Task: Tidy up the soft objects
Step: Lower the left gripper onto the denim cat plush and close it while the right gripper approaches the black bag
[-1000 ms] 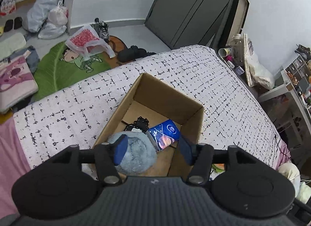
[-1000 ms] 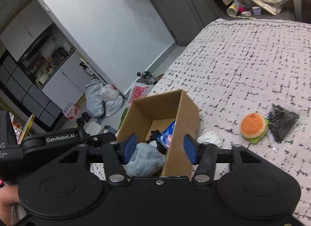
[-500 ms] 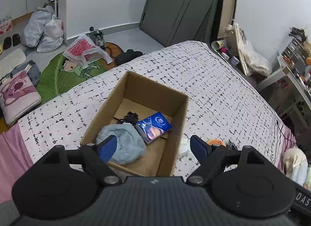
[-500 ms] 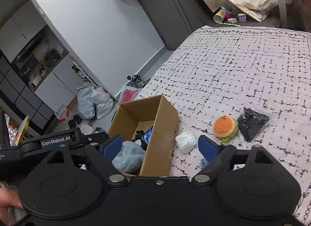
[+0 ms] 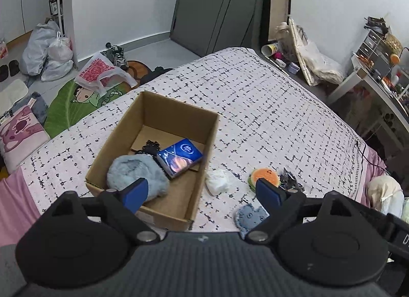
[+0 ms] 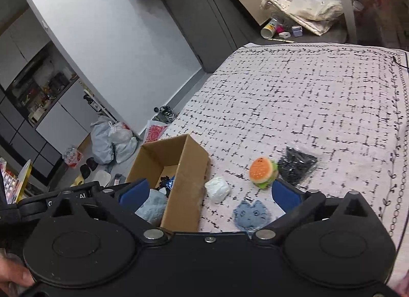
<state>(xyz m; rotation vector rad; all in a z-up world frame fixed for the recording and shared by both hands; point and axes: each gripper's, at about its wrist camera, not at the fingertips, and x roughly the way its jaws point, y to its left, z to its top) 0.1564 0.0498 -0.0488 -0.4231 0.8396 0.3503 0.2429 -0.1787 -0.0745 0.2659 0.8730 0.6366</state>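
Observation:
A cardboard box [image 5: 204, 169] [image 6: 189, 169] stands on the bed. In it lie a fluffy grey-blue plush [image 5: 135, 174] [image 6: 153, 207], a blue tissue pack [image 5: 180, 156] and a black lacy item [image 5: 149, 146]. On the bedspread right of the box lie a white soft lump [image 5: 216, 182] [image 6: 217, 189], a burger plush [image 5: 264, 176] [image 6: 263, 170], a black packet [image 5: 290, 182] [image 6: 296, 165] and a flat blue cat-face pad [image 5: 249, 216] [image 6: 251, 214]. My left gripper [image 5: 202, 192] is open and empty above the box's near edge. My right gripper [image 6: 209, 192] is open and empty above box and lump.
The bed has a white bedspread with black dashes [image 5: 268, 107] [image 6: 319, 92]. On the floor at left are bags [image 5: 46, 51], a green mat [image 5: 76, 102] and cushions. Clutter and a desk [image 5: 370, 67] stand at the bed's far right. Dark wardrobe doors [image 5: 217, 8] are behind.
Both grippers opened wide and pulled back and up from the box. The grey-blue plush, between the left fingers earlier, lies in the box. The loose items right of the box came into view.

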